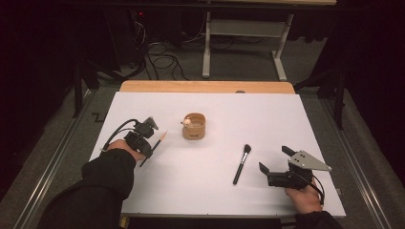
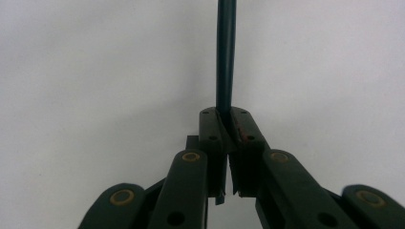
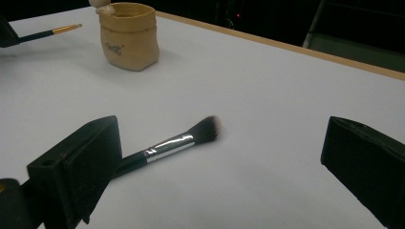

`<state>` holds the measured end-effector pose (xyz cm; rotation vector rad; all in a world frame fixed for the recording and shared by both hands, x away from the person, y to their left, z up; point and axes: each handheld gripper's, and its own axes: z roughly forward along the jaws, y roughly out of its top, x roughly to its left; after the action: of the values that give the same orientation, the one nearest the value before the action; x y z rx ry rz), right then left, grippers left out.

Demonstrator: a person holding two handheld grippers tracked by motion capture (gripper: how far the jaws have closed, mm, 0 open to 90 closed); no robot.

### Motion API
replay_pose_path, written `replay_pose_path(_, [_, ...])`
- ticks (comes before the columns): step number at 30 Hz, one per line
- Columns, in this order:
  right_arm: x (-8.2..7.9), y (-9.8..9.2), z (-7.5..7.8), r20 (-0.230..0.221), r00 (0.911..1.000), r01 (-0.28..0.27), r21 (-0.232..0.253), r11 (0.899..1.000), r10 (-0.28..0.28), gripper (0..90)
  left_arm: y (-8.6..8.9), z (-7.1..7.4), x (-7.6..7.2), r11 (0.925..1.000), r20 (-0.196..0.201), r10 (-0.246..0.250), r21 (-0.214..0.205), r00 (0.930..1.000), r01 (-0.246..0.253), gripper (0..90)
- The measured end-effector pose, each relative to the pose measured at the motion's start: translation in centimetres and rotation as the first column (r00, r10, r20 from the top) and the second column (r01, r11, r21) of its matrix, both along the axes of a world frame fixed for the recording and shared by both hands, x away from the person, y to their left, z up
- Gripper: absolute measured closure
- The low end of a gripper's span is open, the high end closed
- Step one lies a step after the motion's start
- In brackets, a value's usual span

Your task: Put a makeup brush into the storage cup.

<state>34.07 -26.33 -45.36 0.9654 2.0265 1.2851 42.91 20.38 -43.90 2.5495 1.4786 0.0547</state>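
Leftmost on the white tabletop: left gripper, jaws clenched on the dark handle of a slim brush, which runs up between the jaws in the left gripper view; its gold ferrule and fine tip point toward the centre, and the brush looks held just clear of the surface. Handling: light, stiff, thin and smooth, so likely to pivot or slip in the pads; best held on the handle well back from the bristles, as it is now. Centre: small tan pouch-shaped holder, upright, soft-looking walls, a small pale object at its rim; probably tips easily if nudged by an incoming brush. Right of centre: black makeup brush lying flat, silver ferrule, fluffy head pointing away from the person, well apart from the holder. Handling: light, rigid handle, soft bristles that would crush; take hold at mid-handle below the ferrule. Far right: right gripper, jaws spread wide and empty, resting near the tabletop's edge just beside that brush's handle end.
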Motion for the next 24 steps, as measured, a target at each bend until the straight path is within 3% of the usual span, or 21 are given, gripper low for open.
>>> replay_pose_path(14, [0.0, 0.0, 0.0, 0.000, 1.0000, 0.001, -0.003, 1.000, -0.001, 1.0, 0.8, 0.2, -1.1, 0.9960, 0.089, 0.053, -0.077, 0.9946, -0.046, 84.9])
replay_pose_path(19, [0.0, 0.0, 0.0, 0.000, 1.0000, 0.000, -0.002, 1.000, 0.000, 1.0, 0.8, 0.1, -1.6, 0.9926, 0.142, 0.066, -0.110, 0.9877, -0.051, 84.9])
replay_pose_path(24, [0.0, 0.1, 0.0, 0.001, 1.0000, 0.001, -0.006, 1.000, 0.000, 1.0, 0.8, 0.1, -2.1, 0.9896, 0.202, 0.083, -0.132, 0.9759, -0.056, 84.9])
